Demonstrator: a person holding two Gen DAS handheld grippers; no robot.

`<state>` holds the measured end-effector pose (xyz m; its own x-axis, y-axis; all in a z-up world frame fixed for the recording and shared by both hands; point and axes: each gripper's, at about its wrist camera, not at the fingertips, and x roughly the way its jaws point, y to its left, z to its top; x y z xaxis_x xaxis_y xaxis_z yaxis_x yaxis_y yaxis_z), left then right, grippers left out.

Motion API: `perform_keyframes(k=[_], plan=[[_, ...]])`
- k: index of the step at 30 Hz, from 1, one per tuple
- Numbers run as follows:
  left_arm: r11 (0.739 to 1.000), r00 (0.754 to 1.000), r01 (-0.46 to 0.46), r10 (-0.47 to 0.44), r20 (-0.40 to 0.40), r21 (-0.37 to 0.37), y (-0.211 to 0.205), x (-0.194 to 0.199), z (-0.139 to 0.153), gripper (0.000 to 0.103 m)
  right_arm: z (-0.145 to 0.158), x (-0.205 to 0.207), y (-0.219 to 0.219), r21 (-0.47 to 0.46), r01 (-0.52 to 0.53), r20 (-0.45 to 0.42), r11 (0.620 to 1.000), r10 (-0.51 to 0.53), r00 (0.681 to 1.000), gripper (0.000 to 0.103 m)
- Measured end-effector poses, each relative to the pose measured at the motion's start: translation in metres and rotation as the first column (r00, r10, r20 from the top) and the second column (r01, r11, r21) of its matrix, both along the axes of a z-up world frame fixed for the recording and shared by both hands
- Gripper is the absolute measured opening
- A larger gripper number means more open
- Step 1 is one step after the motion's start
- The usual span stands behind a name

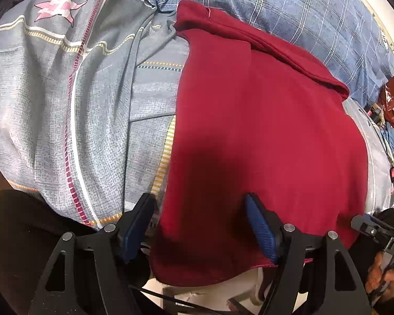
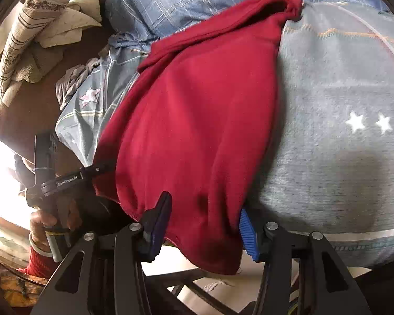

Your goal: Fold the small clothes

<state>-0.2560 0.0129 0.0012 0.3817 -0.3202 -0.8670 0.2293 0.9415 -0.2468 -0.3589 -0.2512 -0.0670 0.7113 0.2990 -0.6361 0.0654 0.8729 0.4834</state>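
Observation:
A dark red garment lies spread flat on a grey-blue patterned bedsheet, its far end folded into a thick band. Its near hem hangs over the bed's edge. My left gripper is open wide at that hem: the right finger rests on the cloth, and the left finger stands just off the cloth's left side. In the right wrist view the same red garment sags over the edge. My right gripper is open, with the loose hem bulging between its blue pads.
A blue plaid quilt lies behind the garment. A red plastic bag and cables sit at the far right. Striped pillows are piled at the back left. Pale floor shows below the bed's edge. A hand holds the left tool.

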Motion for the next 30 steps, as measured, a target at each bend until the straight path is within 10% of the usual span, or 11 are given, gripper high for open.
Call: perform_keyframes(k=[6,11,24,30], plan=[[0.999,1.000,0.018,-0.018,0.012,0.026,-0.005,-0.003,-0.001,0.073,-0.001,0.008,0.018,-0.011,-0.079,0.004,0.997,0.079,0.997,0.051],[1.000,1.000,0.015,-0.015,0.008,0.017,-0.002,-0.001,-0.001,0.073,-0.009,0.005,0.000,0.045,-0.035,-0.018,0.998,0.036,0.999,0.020],[0.999,0.999,0.032,-0.033,0.021,0.037,-0.004,-0.002,-0.002,0.072,-0.009,0.010,0.006,0.044,-0.067,-0.018,0.997,0.068,0.998,0.036],[0.997,0.998,0.047,-0.050,0.043,0.057,0.001,-0.005,0.004,0.020,-0.003,0.008,0.008,0.051,-0.060,-0.009,0.997,0.060,0.998,0.017]])
